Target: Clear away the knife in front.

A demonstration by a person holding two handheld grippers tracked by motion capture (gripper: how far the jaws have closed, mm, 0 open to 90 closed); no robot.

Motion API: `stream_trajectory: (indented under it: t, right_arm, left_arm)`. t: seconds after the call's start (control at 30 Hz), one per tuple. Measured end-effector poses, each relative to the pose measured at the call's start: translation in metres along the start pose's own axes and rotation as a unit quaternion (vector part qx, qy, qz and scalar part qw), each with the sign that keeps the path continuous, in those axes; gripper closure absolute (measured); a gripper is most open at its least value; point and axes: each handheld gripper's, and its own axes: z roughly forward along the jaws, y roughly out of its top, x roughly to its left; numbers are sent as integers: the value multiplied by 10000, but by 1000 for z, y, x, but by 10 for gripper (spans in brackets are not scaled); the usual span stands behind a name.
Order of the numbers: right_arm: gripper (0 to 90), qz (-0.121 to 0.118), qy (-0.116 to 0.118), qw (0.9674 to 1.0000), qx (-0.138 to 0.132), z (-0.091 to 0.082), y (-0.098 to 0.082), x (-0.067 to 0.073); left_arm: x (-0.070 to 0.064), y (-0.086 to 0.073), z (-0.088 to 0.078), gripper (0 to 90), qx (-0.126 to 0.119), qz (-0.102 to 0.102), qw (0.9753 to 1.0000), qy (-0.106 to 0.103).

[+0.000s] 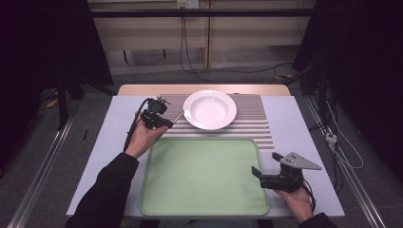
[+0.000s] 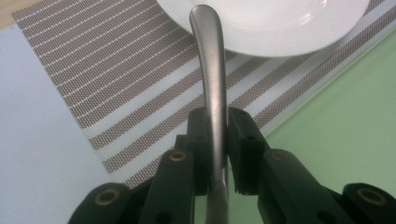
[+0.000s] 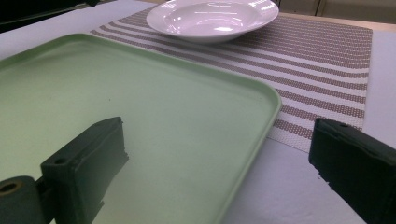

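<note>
My left gripper [image 1: 164, 122] is shut on a piece of metal cutlery [image 2: 211, 79]; only its brushed handle shows, and its far tip [image 1: 179, 115] points toward the white plate [image 1: 209, 109]. In the left gripper view the handle rises between the black jaws, over the striped placemat [image 2: 107, 93], and ends at the plate's rim [image 2: 280, 37]. The gripper hovers over the mat's left part, left of the plate. My right gripper [image 1: 259, 174] stands open at the right edge of the green tray [image 1: 204, 175]. Its jaws straddle the tray's rim [image 3: 261, 135] with nothing between them.
The striped placemat [image 1: 254, 124] lies behind the tray on the pale blue table top [image 1: 304, 137]. Wooden table edge [image 1: 204, 88] runs along the back. Cables trail on the floor beyond and to the right of the table.
</note>
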Motion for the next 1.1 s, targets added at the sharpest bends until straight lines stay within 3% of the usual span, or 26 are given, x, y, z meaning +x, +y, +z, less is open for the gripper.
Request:
stream_trajectory:
  t: [0.07,0.2,0.33,0.37,0.43,0.53,1.1]
  right_arm:
    - [37,-13,-1,10000,0,0,0,0]
    - [37,-27,2,10000,21,0,0,0]
    - [37,-33,12,10000,16,0,0,0]
    - [37,-32,15,10000,17,1,0,0]
    - [37,-30,21,10000,26,1,0,0]
    - [36,-34,22,10000,22,1,0,1]
    - [37,-41,29,10000,18,1,1,1]
  left_arm:
    - [-4,-3,-1,800,14,41,10000,57]
    - [-9,-6,-3,799,8,15,10000,-26]
    - [-19,-10,-6,800,52,127,9999,-23]
    - [-26,-13,-7,800,32,174,9998,107]
    - [-29,-16,-8,799,32,188,9998,20]
    - [-35,-20,-9,800,45,212,9998,49]
    - [-57,-47,-14,799,85,1,9998,-179]
